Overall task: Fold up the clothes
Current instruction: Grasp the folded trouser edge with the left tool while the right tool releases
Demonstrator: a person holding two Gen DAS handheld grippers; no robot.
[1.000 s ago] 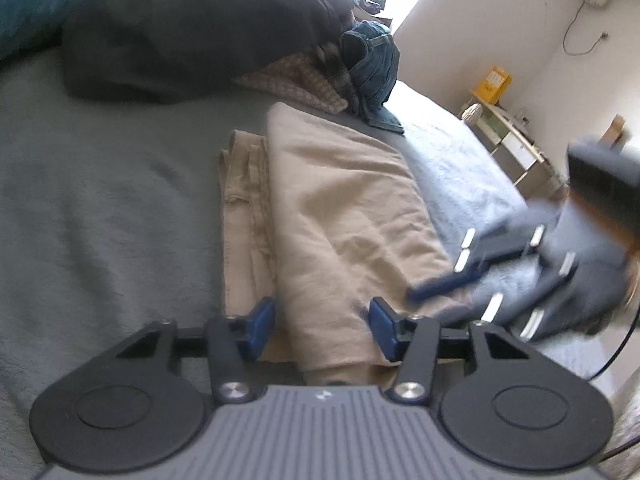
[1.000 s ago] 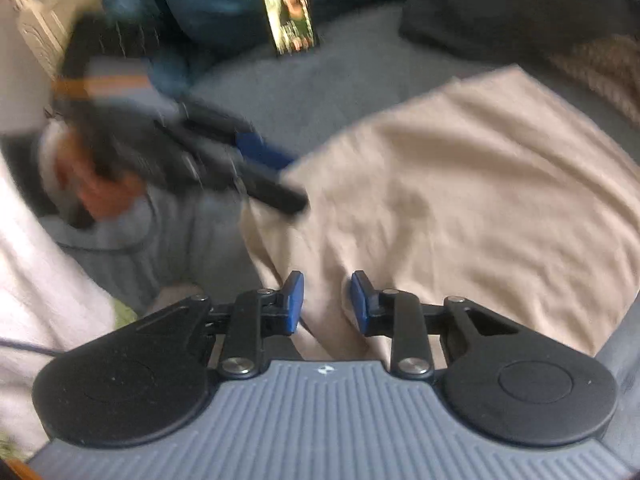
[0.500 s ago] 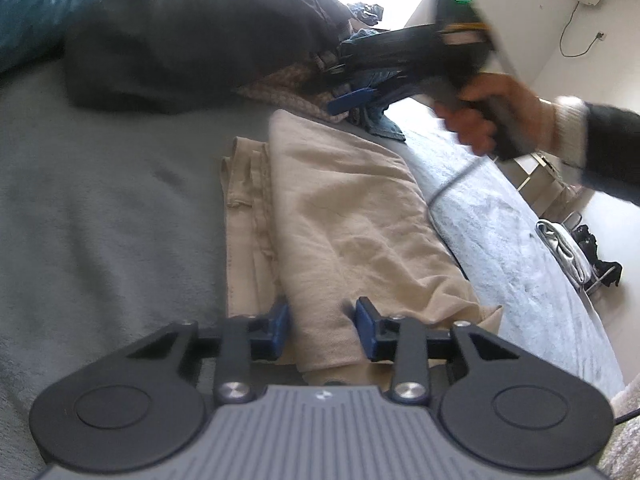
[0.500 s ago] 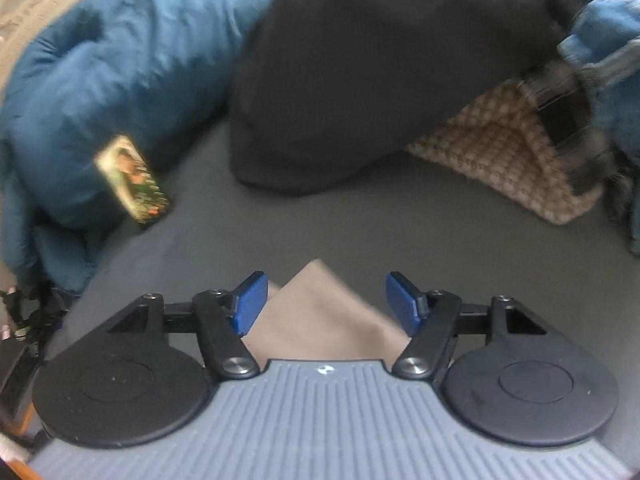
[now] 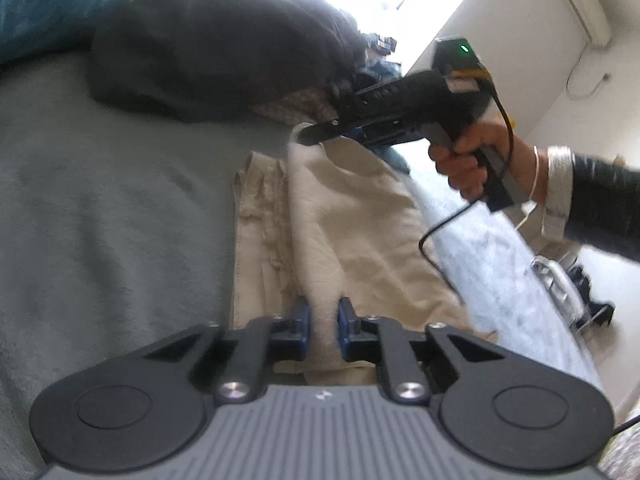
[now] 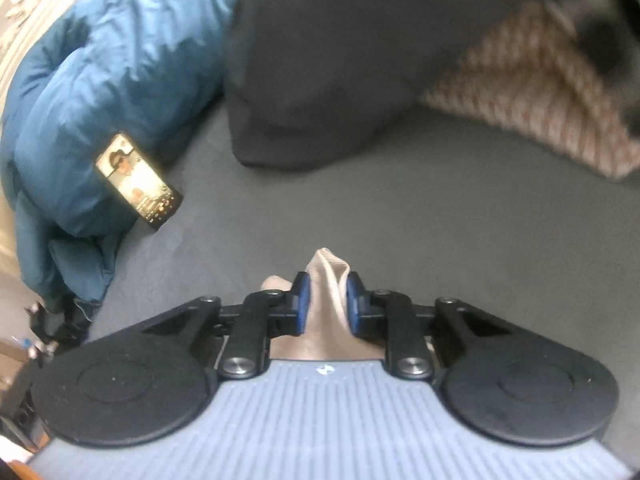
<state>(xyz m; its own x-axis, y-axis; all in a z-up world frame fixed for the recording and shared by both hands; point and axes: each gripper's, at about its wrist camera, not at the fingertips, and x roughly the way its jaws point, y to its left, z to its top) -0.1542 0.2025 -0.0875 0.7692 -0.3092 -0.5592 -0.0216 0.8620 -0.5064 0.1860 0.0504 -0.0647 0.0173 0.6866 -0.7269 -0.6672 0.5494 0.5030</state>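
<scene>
A beige garment (image 5: 360, 220) lies folded lengthwise on the grey bed cover (image 5: 120, 208). My left gripper (image 5: 323, 312) is shut on its near edge, fabric bunched between the blue pads. At the far end a hand (image 5: 464, 160) holds my right gripper (image 5: 308, 134) down on the garment's far corner. In the right wrist view the right gripper (image 6: 327, 284) has its jaws closing, and the pads pinch that beige corner (image 6: 326, 260), which sticks up between them.
A dark garment heap (image 5: 220, 40) lies beyond the beige one, with a checked cloth (image 6: 540, 92) beside it. A blue padded quilt (image 6: 120, 52) and a lit phone (image 6: 138, 180) sit at the left. The right gripper's cable (image 5: 436, 236) hangs over the garment.
The left jaws have closed onto the garment's near edge. The right gripper swung from the near end to the far corner, opened wide there, then closed on the corner.
</scene>
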